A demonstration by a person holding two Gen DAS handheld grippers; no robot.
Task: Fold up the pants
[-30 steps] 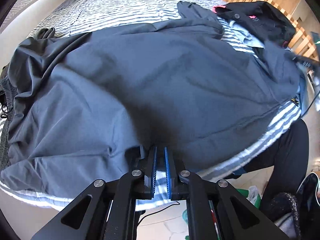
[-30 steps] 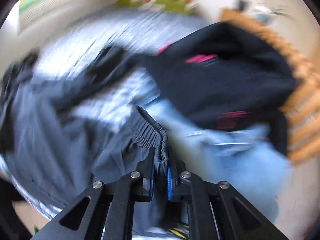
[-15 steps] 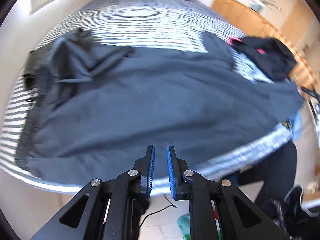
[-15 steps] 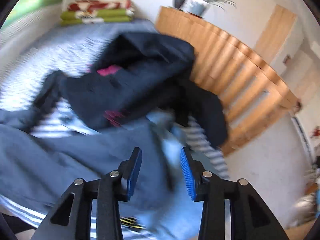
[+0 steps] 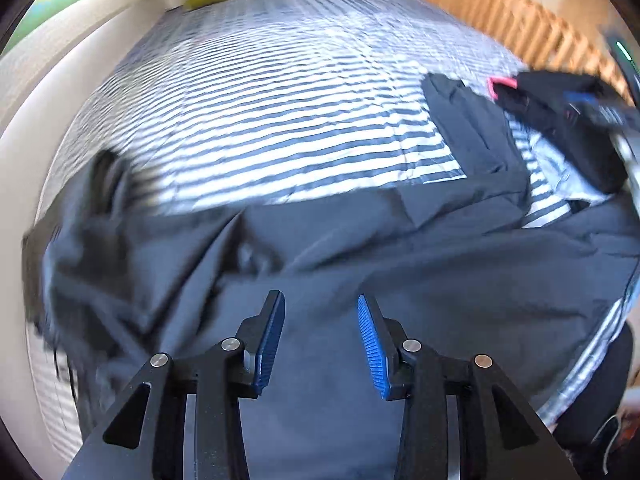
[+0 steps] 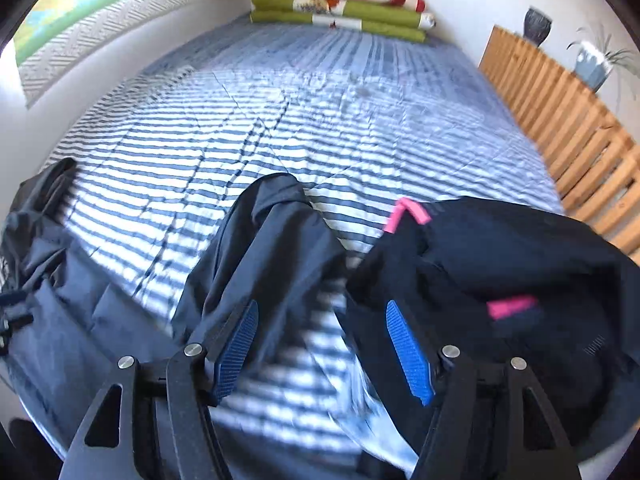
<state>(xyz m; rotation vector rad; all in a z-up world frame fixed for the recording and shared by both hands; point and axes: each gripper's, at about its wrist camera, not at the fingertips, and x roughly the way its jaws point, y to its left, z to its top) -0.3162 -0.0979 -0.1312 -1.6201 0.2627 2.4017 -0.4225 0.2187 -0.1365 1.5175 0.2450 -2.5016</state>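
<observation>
Both the left gripper (image 5: 320,300) and right gripper (image 6: 322,308) are opening, empty, above the seemingly flattened pants (image 5: 360,264) on the bed (image 6: 320,120).

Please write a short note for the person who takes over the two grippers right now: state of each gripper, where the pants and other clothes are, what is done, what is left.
Left gripper: jaws opening, nothing between them, above the grey pants.
Right gripper: jaws opening, holding nothing, over the striped bedcover between a pant leg and the black garment with pink trim.
Pants: spread across the near edge of the bed, wrinkled at the left side, one leg lying up toward the middle.
Done: pants laid out and let go.
Left: probably smooth them, bring the legs together, then fold. Keep clear of the black garment.
</observation>
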